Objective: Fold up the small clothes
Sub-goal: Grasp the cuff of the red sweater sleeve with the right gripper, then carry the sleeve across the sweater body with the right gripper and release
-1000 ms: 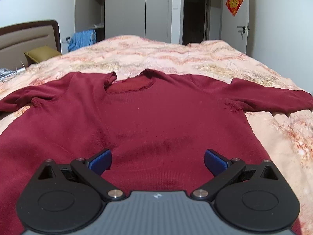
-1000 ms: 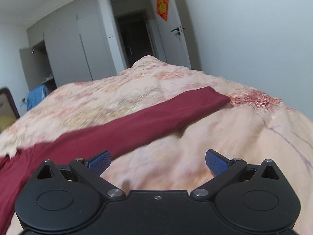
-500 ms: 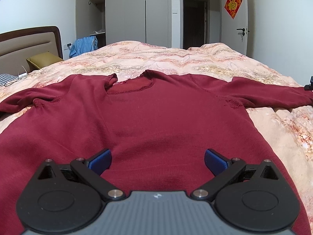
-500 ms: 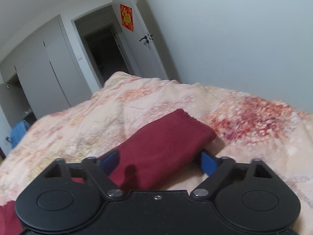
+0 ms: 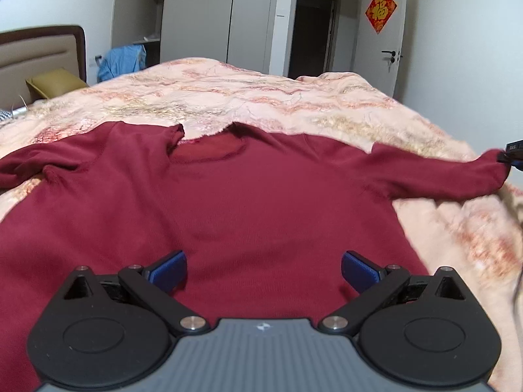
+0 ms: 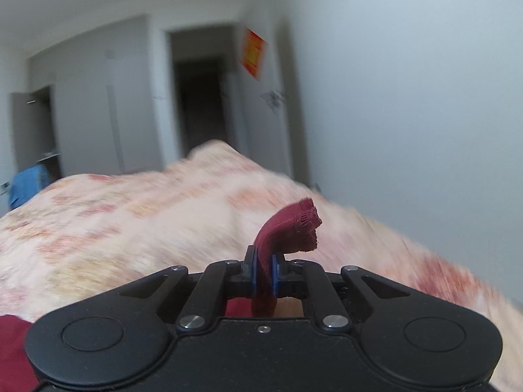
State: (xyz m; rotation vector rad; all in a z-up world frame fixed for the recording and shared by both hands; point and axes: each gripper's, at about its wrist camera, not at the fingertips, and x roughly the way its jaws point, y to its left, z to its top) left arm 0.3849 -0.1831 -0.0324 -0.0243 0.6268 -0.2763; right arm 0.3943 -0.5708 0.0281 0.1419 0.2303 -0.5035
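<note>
A dark red sweater [image 5: 248, 202] lies flat on the bed, neck away from me, both sleeves spread out. My left gripper [image 5: 263, 269] is open and empty, hovering over the sweater's lower body. My right gripper [image 6: 264, 276] is shut on the cuff of the right sleeve [image 6: 291, 228], which bunches up above the blue pads. In the left wrist view the right sleeve [image 5: 457, 176] is lifted at its end, where the right gripper's tip [image 5: 513, 155] shows at the frame's right edge.
The bed is covered by a peach patterned quilt [image 5: 261, 94]. A headboard [image 5: 39, 52] and an olive pillow [image 5: 55, 81] are at the far left. White wardrobes [image 5: 228, 16], a blue garment [image 5: 122, 60] and a door [image 5: 389, 42] stand behind.
My right gripper moved onto the end of the right sleeve, closed on the cuff and lifted it off the quilt. My left gripper stayed open over the sweater's body.
</note>
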